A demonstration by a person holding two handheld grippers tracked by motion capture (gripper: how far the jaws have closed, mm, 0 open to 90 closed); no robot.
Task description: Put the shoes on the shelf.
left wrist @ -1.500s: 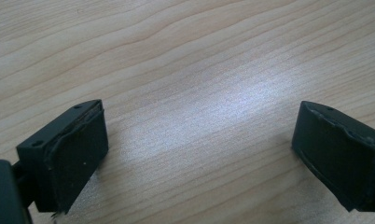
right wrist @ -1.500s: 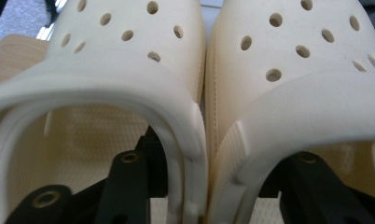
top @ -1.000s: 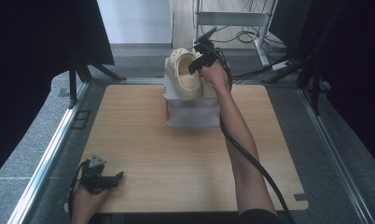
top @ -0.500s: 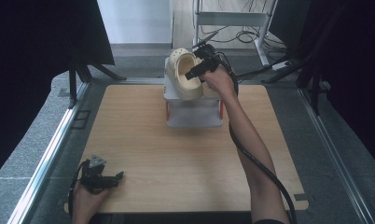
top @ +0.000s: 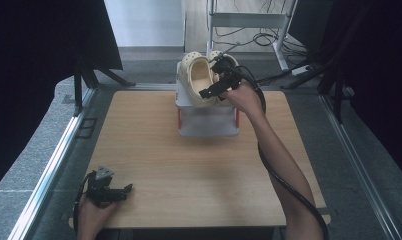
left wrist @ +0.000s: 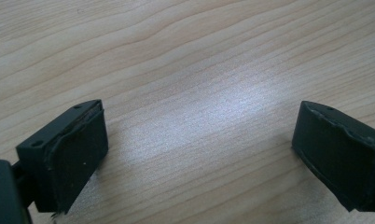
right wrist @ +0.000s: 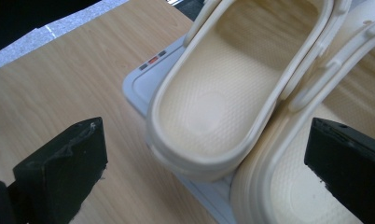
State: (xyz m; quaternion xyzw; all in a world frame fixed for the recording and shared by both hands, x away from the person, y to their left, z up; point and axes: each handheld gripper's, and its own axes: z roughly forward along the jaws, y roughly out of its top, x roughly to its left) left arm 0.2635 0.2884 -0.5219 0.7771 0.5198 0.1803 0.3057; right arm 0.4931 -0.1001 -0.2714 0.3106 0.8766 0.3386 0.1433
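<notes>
The right gripper [top: 212,80] is backing off with jaws just spread wide and empty, leaving the clogs [top: 198,80] side by side on the rack [top: 207,125], so placing looks finished, while the left gripper [top: 120,190] is resting apart on the table [top: 199,180].

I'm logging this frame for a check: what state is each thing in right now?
Left clog: on the rack, opening up, heel overhanging the edge, not gripped.
Right clog: on the rack, pressed against the left clog.
White rack: upright at the table's far side, bearing both clogs.
Right gripper: jaws just opened wide, nothing clamped, beside the clogs.
Left gripper: open, over bare table.
</notes>
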